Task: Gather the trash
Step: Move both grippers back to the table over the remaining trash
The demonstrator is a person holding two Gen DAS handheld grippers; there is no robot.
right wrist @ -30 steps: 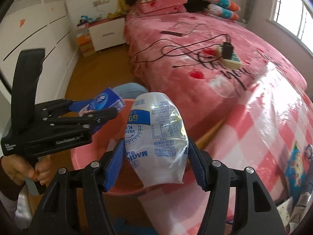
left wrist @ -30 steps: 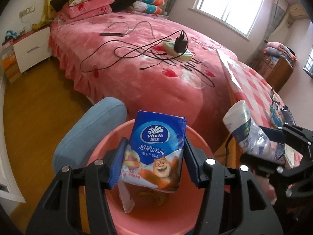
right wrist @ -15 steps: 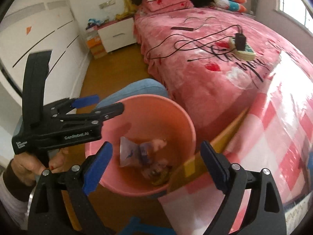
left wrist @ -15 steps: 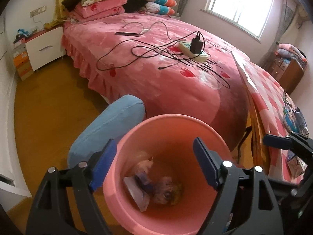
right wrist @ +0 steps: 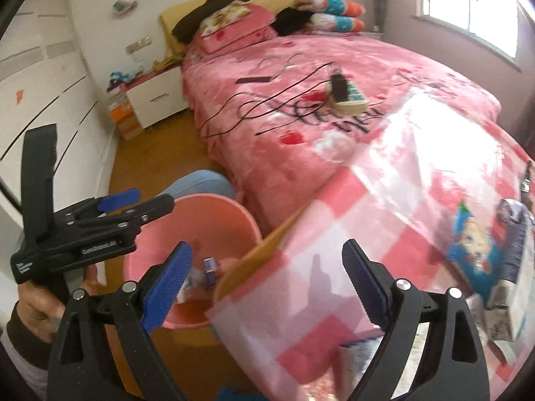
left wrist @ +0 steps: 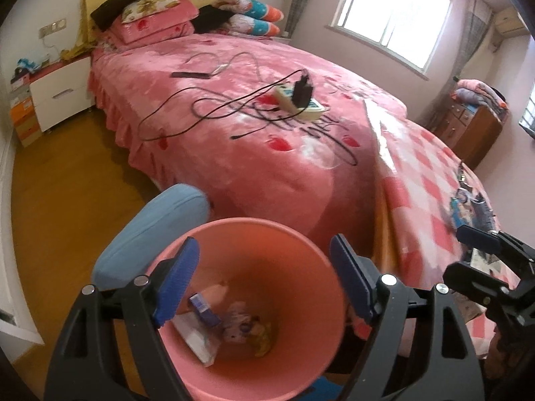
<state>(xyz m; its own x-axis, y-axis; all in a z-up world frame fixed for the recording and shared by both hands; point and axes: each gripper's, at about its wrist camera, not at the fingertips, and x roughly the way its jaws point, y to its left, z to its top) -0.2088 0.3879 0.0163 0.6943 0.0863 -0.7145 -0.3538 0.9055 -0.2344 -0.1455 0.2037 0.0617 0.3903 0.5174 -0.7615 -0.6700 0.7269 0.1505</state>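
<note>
A pink bin [left wrist: 254, 225] stands on the floor between the bed and the table. In it lie a blue tissue pack [left wrist: 204, 307], a clear plastic wrapper [left wrist: 197, 337] and other scraps. My left gripper [left wrist: 262, 250] hovers over the bin's mouth, open, with nothing between its fingers. The right wrist view shows that left gripper [right wrist: 150, 199] held in a hand at the left, beside the bin [right wrist: 234, 207]. My right gripper [right wrist: 266, 250] is open and empty above the table corner. On the table lie a blue cartoon packet [right wrist: 474, 244] and a dark silvery packet [right wrist: 511, 234].
The table with a pink checked cloth [right wrist: 384, 200] sits right of the bin. A blue cushion [left wrist: 157, 230] touches the bin's far left side. Behind it, the pink bed [left wrist: 267, 153] carries a power strip [left wrist: 297, 102] and cables. A white nightstand [left wrist: 60, 93] stands far left.
Both grippers opened. The tissue pack left my left gripper and the plastic wrapper my right one; both now lie in the bin. My right gripper swung right over the table.
</note>
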